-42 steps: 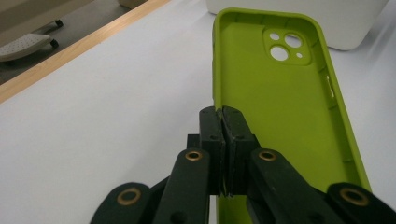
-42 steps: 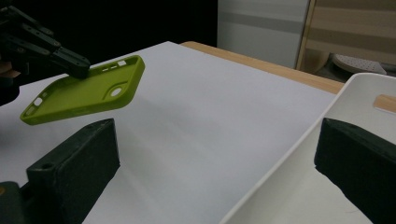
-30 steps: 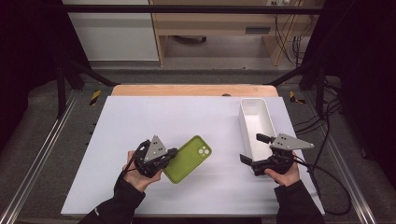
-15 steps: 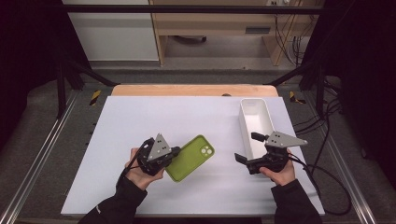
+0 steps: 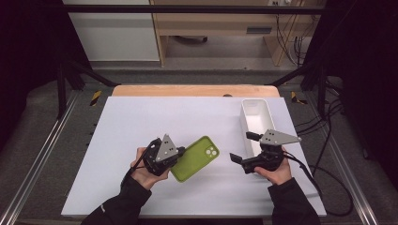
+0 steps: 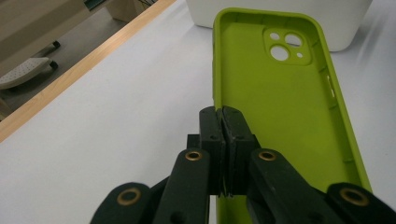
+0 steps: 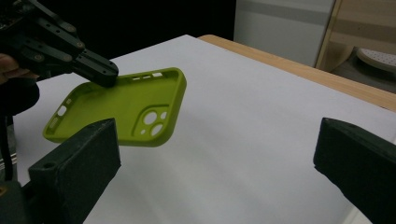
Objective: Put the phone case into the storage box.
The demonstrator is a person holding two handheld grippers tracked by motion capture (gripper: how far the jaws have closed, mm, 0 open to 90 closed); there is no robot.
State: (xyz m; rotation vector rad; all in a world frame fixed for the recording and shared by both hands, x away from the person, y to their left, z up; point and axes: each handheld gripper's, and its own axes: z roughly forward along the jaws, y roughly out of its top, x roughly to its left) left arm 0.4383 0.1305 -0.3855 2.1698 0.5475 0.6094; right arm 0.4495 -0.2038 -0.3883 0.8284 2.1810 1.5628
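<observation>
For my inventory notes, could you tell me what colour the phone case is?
The phone case is lime green, clearest in the left gripper view.

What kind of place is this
Probably a lab bench for recording handling demos: a white table inside a metal frame, loose cables at its side, and handheld grippers working a green phone case.

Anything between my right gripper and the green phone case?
Nothing: bare white table lies between the right gripper and the phone case, as the high view shows.

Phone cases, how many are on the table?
1: a green phone case, open side up, near the table's front middle, its edge pinched by the left gripper.
</observation>
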